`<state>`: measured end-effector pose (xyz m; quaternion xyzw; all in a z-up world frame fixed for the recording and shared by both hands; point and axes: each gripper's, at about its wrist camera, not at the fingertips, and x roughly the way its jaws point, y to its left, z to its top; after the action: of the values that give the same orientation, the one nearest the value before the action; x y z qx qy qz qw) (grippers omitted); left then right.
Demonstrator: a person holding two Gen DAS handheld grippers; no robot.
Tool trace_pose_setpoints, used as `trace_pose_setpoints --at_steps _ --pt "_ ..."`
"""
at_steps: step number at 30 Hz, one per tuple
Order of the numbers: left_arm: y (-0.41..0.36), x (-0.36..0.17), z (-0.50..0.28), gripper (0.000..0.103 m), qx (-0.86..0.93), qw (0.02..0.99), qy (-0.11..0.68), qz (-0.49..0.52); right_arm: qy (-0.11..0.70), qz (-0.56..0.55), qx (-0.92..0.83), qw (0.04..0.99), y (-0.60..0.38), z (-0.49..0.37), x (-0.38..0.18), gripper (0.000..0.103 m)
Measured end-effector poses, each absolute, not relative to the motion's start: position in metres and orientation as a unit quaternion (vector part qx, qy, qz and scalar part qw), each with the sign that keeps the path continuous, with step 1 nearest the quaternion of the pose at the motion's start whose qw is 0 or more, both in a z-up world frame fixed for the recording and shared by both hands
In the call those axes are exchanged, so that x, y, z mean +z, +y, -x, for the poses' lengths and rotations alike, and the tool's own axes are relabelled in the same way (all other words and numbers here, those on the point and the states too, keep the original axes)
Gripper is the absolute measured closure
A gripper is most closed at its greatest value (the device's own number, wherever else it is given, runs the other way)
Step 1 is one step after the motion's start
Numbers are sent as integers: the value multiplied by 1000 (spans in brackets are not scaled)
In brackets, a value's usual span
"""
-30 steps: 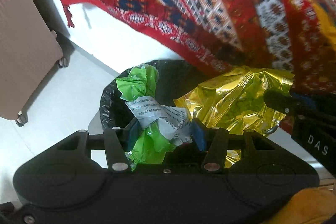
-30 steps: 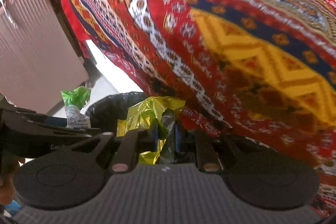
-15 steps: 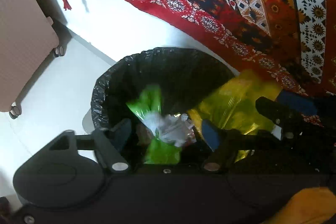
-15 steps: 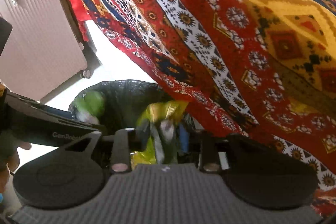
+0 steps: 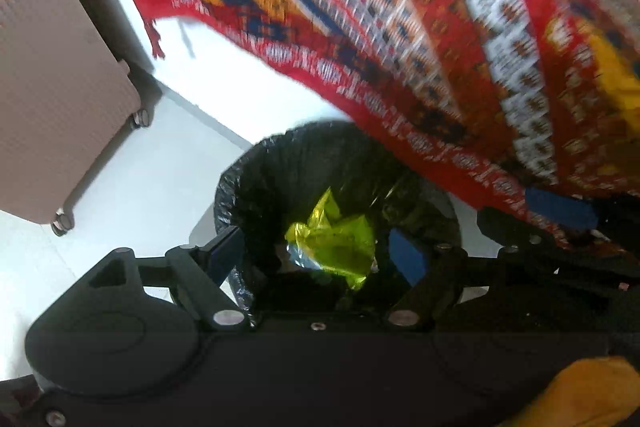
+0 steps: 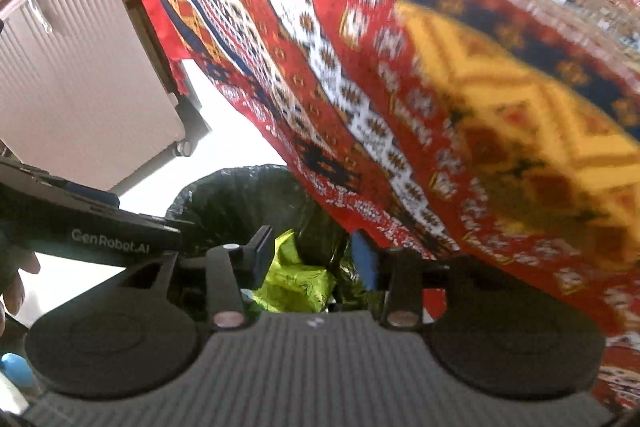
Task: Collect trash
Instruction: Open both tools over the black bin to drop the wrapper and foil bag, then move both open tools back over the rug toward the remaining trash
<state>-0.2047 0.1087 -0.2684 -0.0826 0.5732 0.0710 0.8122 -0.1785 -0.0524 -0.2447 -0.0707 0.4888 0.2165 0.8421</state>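
A bin lined with a black bag (image 5: 256, 171) (image 6: 224, 195) stands on the white floor under the edge of a red patterned cloth. A crumpled yellow-green foil wrapper (image 5: 334, 241) (image 6: 294, 281) lies inside it. My left gripper (image 5: 320, 251) hangs open over the bin's mouth with nothing between its fingers. My right gripper (image 6: 316, 255) is open above the same bin, also holding nothing; it shows at the right in the left wrist view (image 5: 560, 223). The green wrapper is hidden from both views.
A red, yellow and blue patterned cloth (image 5: 440, 39) (image 6: 440, 87) drapes over furniture and overhangs the bin's right side. A pink ribbed suitcase on wheels (image 5: 52, 87) (image 6: 80, 87) stands to the left. A hand (image 6: 16, 279) holds the left gripper.
Both grippers opened over the bin. The green wrapper left my left gripper and the yellow foil wrapper left my right; the foil now lies in the bin.
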Motion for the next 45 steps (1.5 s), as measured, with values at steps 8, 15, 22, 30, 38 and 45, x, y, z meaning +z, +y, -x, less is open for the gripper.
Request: trace_pose_setpoints --at_steps 8,15,22,30,38,45 --pt "93 -177 204 19 61 837 539 66 465 50 206 860 -74 186 -162 42" --pt "80 -100 191 15 31 868 494 49 424 35 164 890 -97 186 -90 40" --pt "63 -45 159 10 -20 891 452 42 368 23 83 926 -126 162 -20 36" --pt "49 -7 98 8 -66 909 410 35 325 18 16 946 -152 123 17 32" --pt "42 -7 17 8 -41 926 372 39 306 22 17 952 -168 46 9 30" --pt "40 -33 -61 10 -4 913 401 81 332 25 63 941 -174 -43 -27 28"
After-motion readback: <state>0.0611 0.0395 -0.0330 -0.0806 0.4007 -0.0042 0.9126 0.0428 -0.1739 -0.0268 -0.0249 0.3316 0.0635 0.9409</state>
